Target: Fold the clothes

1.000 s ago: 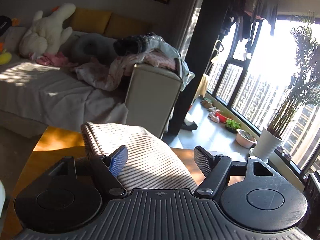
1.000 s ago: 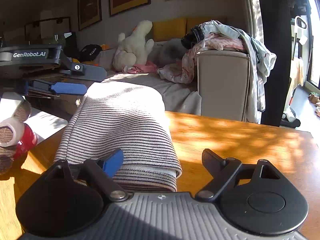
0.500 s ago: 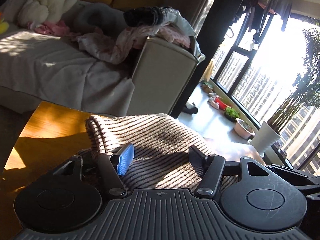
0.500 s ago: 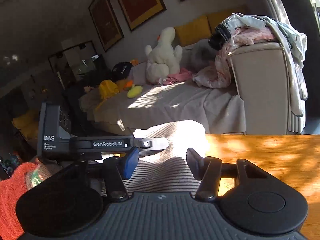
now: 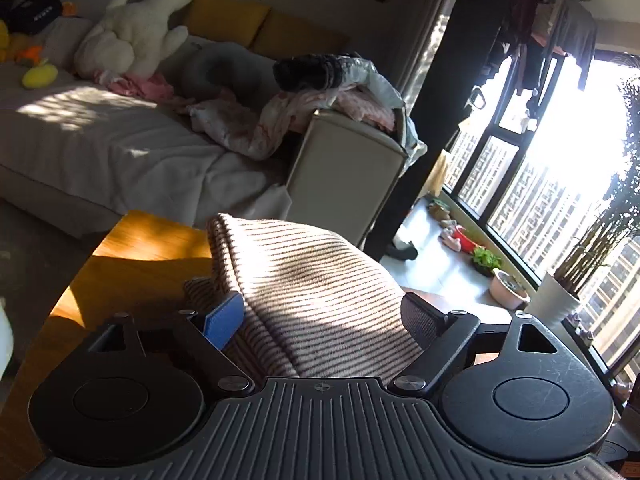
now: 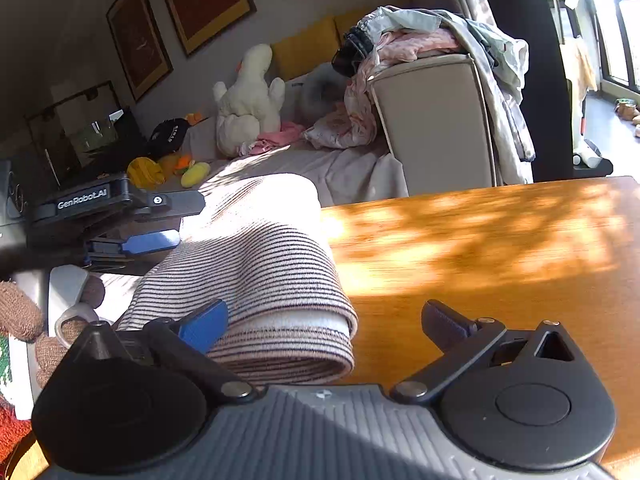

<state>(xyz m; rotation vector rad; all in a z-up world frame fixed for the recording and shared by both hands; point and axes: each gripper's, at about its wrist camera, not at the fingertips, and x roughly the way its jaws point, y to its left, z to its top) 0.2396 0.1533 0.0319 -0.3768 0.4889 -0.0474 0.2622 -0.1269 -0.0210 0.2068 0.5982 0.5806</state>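
Observation:
A folded striped garment (image 5: 312,280) lies on the wooden table (image 5: 132,256). My left gripper (image 5: 324,316) is open, its jaws wide apart on either side of the fold's near end, not clamping it. In the right wrist view the same garment (image 6: 256,256) lies with its folded edge toward me. My right gripper (image 6: 324,320) is open, with the blue finger (image 6: 204,324) against the fold's left side and the black finger (image 6: 444,322) over bare table. The left gripper (image 6: 148,220) also shows there at the garment's far left end.
The table (image 6: 480,248) runs on to the right in the right wrist view. Behind it stands a sofa (image 6: 432,120) heaped with unfolded clothes (image 6: 420,36) and a white plush toy (image 6: 244,100). Potted plants (image 5: 560,292) stand by the window. Knitted things (image 6: 24,312) lie at left.
Both grippers have opened wider and drawn back to the garment's near ends. The right view dropped back down to the folded edge on the table.

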